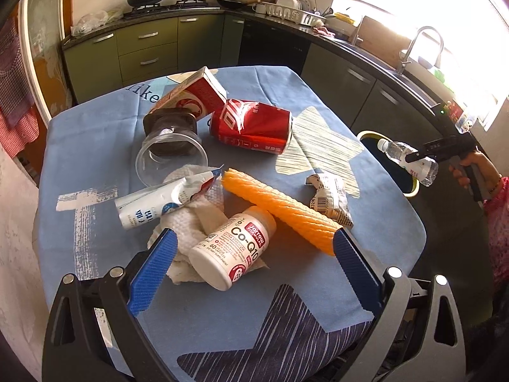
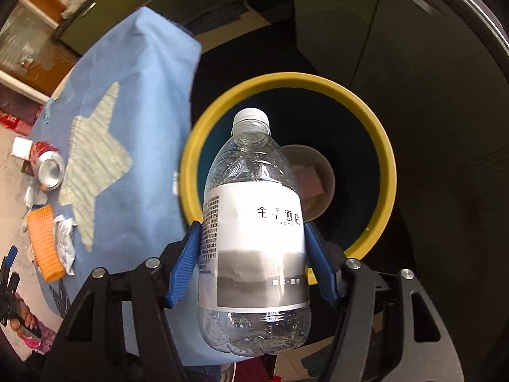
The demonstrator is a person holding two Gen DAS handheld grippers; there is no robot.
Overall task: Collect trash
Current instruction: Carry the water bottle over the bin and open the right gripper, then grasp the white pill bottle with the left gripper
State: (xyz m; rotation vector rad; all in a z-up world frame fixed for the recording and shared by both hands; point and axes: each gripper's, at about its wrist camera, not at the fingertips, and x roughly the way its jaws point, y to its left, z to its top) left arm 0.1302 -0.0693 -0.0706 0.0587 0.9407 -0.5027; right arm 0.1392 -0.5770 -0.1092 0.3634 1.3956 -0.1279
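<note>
The water bottle (image 2: 254, 222) was clamped in the right gripper (image 2: 254, 254) above the yellow-rimmed bin (image 2: 386, 172). Off-centre release risked a rim strike. The left gripper (image 1: 254, 254) was held open over the table (image 1: 95, 159).

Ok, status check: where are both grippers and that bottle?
Right gripper shut on water bottle, cap pointing into yellow-rimmed bin. Left gripper open over supplement bottle on table. Path to bin clear.
</note>
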